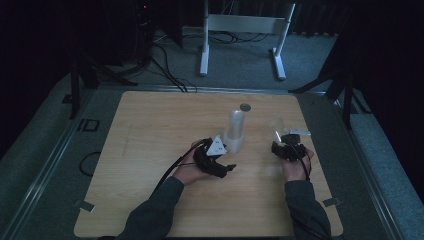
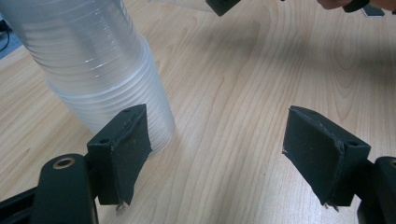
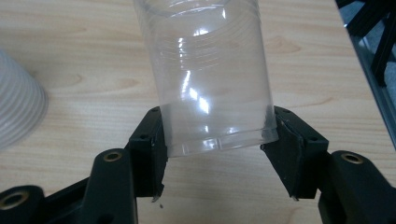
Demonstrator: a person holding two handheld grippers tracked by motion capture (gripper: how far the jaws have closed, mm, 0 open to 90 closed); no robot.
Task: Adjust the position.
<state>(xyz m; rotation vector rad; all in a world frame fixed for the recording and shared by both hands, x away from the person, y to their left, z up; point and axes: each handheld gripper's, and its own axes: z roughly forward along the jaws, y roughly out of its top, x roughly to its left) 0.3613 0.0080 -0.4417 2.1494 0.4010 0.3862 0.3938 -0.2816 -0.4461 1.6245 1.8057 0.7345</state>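
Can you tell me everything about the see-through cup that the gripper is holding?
The clear cup looks like thin, shiny plastic with faint rings around its wall and bright glints on it. You can see the wooden table right through it. It is empty. The right gripper pinches it near its narrow bottom end, one black pad on each side. In the high view it is tilted, held over the right part of the table, apart from the white stack of cups standing near the middle.
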